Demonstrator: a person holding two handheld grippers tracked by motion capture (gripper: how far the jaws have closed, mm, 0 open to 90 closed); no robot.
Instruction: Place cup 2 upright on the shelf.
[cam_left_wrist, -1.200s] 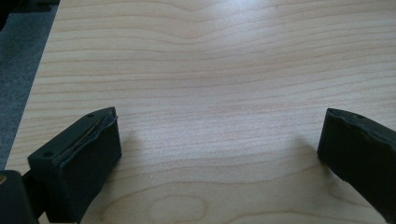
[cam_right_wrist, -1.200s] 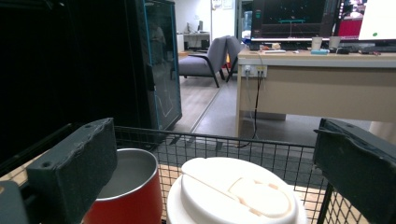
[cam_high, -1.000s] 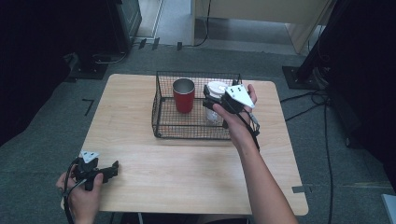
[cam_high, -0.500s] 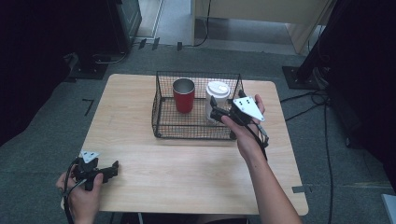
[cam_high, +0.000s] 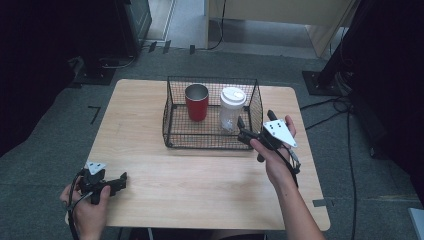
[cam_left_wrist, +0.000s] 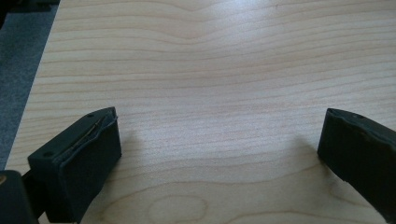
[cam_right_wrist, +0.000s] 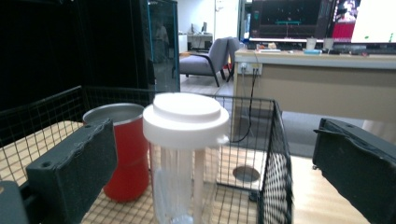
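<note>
A black wire basket (cam_high: 172, 120) stands at the table's far middle. Inside it, a red metal cup (cam_high: 196, 102) stands upright on the left. To its right stands a clear bottle with a white lid (cam_high: 232, 107). My right gripper (cam_high: 252, 127) hovers open just outside the basket's front right corner, aimed at the bottle. In the right gripper view the bottle (cam_right_wrist: 186, 154) and the red cup (cam_right_wrist: 122, 154) stand beyond the wide-apart jaws of that gripper (cam_right_wrist: 210, 140), untouched. My left gripper (cam_high: 117, 182) rests open at the near left; nothing lies between its jaws (cam_left_wrist: 219, 126).
The wooden table (cam_high: 200, 185) spreads bare across its near half. Grey carpet surrounds it, with cables (cam_high: 325, 107) on the floor at the right. In the right gripper view a desk (cam_right_wrist: 317, 79) and a chair (cam_right_wrist: 208, 58) stand far behind the basket.
My right gripper has let go of the bottle and pulled back out of the basket toward the near right. The bottle now stands free inside. The left gripper has stayed put.
</note>
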